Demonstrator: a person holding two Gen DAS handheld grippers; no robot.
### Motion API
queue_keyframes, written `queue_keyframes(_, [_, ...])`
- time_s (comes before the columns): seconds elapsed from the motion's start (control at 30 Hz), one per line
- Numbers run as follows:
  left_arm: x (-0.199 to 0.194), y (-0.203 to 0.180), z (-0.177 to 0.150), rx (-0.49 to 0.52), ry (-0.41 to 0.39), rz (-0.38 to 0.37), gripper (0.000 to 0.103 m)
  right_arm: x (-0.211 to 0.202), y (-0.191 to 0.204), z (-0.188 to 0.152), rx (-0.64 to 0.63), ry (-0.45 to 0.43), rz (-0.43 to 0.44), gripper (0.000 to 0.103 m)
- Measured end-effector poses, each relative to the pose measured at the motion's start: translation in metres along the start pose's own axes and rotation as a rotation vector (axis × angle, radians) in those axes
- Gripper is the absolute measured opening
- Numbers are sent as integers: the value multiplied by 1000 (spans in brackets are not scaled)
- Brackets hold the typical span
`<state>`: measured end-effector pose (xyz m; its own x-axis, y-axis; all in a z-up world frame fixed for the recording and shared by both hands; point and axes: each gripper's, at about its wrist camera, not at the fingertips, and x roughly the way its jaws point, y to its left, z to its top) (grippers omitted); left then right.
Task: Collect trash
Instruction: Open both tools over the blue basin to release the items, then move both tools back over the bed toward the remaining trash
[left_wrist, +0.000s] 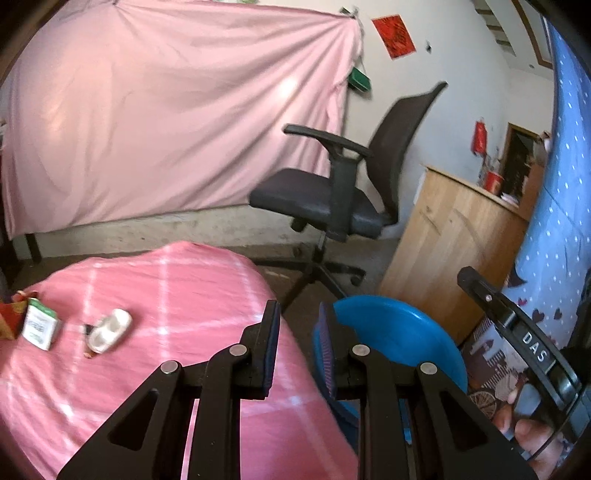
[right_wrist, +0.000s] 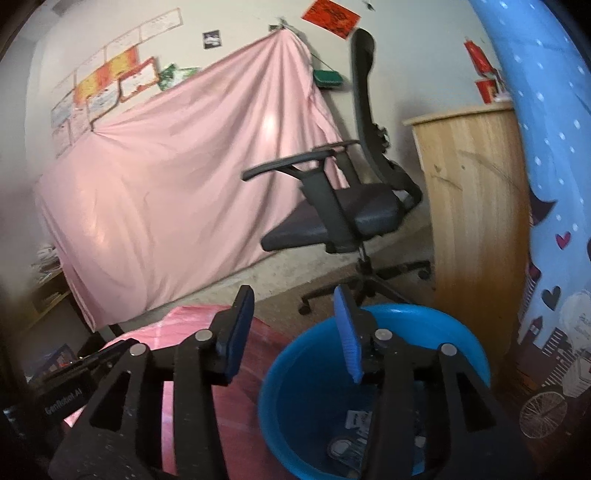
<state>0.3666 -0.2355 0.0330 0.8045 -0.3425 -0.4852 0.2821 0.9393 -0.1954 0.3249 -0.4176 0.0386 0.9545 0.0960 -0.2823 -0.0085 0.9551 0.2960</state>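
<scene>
A blue trash bin (right_wrist: 306, 373) stands on the floor beside a table under a pink cloth (left_wrist: 177, 295); it also shows in the left wrist view (left_wrist: 399, 339). Several pieces of trash (right_wrist: 351, 439) lie in its bottom. On the cloth lie a white plastic blister pack (left_wrist: 110, 330), a small green-and-white carton (left_wrist: 38, 324) and a red wrapper (left_wrist: 10, 317). My left gripper (left_wrist: 299, 347) is open and empty over the table's right edge. My right gripper (right_wrist: 293, 332) is open and empty above the bin's left rim.
A black office chair (left_wrist: 332, 199) stands behind the bin. A wooden cabinet (left_wrist: 450, 236) stands to its right. A blue patterned curtain (right_wrist: 554, 184) hangs at the far right. A pink sheet (left_wrist: 166, 118) covers the back wall.
</scene>
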Motion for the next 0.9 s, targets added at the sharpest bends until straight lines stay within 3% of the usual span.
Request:
queue_keyframes(0.17, [-24, 26, 4, -22, -57, 63, 20, -10, 29, 2, -41, -96, 31, 76])
queue_keyframes(0.23, [-33, 35, 5, -31, -84, 84, 30, -14, 37, 2, -49, -126, 51, 80])
queue_keyframes(0.37, [-58, 57, 6, -57, -152, 134, 38, -17, 54, 2, -71, -169, 96, 91])
queue_keyframes(0.5, [-81, 78, 6, -85, -220, 181, 59, -19, 70, 1, -96, -194, 143, 102])
queue_keyframes(0.57, [-93, 89, 4, -108, -256, 205, 66, -18, 80, 0, -108, -203, 166, 103])
queue_keyframes(0.63, [-100, 98, 3, -122, -282, 228, 82, -18, 86, -2, -119, -209, 182, 103])
queue_keyframes(0.73, [-115, 112, -3, -141, -329, 266, 93, -19, 101, -5, -150, -231, 215, 103])
queue_keyframes(0.9, [-133, 130, -14, -137, -376, 340, 98, -21, 127, -13, -214, -257, 260, 103])
